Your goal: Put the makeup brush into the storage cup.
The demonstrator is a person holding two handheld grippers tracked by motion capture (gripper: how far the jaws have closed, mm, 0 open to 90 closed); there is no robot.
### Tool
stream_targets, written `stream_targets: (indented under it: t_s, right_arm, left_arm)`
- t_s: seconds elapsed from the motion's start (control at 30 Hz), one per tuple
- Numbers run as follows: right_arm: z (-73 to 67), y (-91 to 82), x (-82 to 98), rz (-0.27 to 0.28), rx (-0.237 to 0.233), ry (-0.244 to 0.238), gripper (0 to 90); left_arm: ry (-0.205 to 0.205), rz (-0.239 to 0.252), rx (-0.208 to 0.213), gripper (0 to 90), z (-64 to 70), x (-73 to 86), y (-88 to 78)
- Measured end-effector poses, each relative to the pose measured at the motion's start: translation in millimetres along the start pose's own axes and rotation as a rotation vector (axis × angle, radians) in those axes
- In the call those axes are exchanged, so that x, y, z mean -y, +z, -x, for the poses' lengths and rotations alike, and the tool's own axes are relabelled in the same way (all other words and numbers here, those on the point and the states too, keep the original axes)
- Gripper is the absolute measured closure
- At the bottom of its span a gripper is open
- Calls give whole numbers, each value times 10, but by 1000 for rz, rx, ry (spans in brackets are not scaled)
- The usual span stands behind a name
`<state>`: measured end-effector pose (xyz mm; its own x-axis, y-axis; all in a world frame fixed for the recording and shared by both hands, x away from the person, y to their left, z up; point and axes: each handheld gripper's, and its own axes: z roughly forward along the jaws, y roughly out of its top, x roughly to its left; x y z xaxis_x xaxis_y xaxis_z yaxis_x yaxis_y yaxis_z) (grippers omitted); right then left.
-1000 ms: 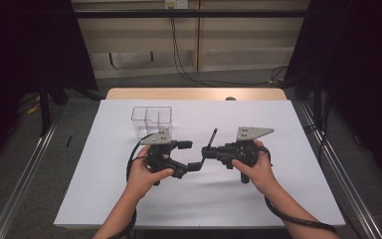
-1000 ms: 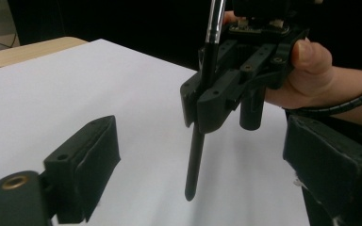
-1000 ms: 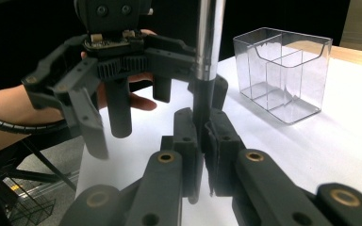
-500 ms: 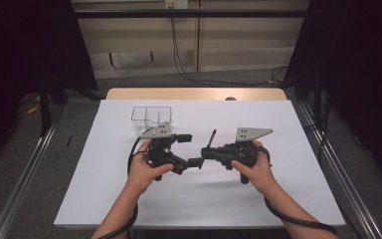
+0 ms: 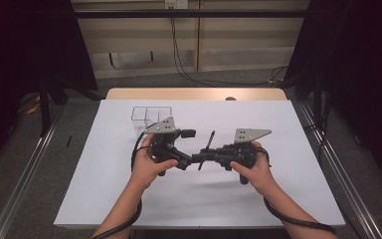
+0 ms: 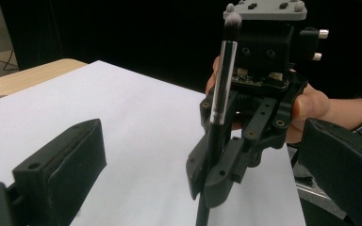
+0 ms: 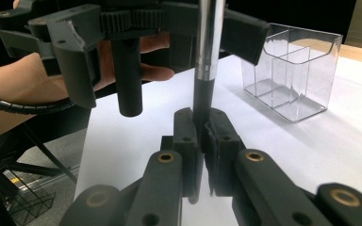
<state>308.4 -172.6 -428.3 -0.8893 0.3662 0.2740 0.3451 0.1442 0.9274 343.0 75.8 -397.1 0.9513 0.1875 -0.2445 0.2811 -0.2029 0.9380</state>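
The left gripper (image 5: 185,147) has just been opening and stands released, nothing between its jaws. The right gripper (image 5: 202,157) grasps the makeup brush (image 5: 208,148) upright above the table's middle. I judge this a handover just finished; next the brush must go to the clear organizer (image 5: 151,116), lowered straight into one compartment.

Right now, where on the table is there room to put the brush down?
Bare white sheet lies wide left of the left gripper and right of the right gripper. It is crowded mid-table, where the brush is held near the clear box.
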Motion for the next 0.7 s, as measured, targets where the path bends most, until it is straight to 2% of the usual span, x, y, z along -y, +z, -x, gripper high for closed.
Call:
stream_targets:
  t_s: [0.3,0.43,0.57,0.7]
  right_arm:
    - [-8,2,-9,-1,-2,-7,847]
    - [-13,5,-5,-4,-1,-6,847]
    - [-6,8,2,-7,4,-6,847]
    - [-7,15,1,-10,6,-8,847]
  left_arm:
    - [-12,-16,-6,23,-15,-25,56]
    - [-13,7,0,123,-28,-29,39]
    - [-2,16,-1,279,-27,-34,29]
    - [7,10,-1,403,-30,-26,32]
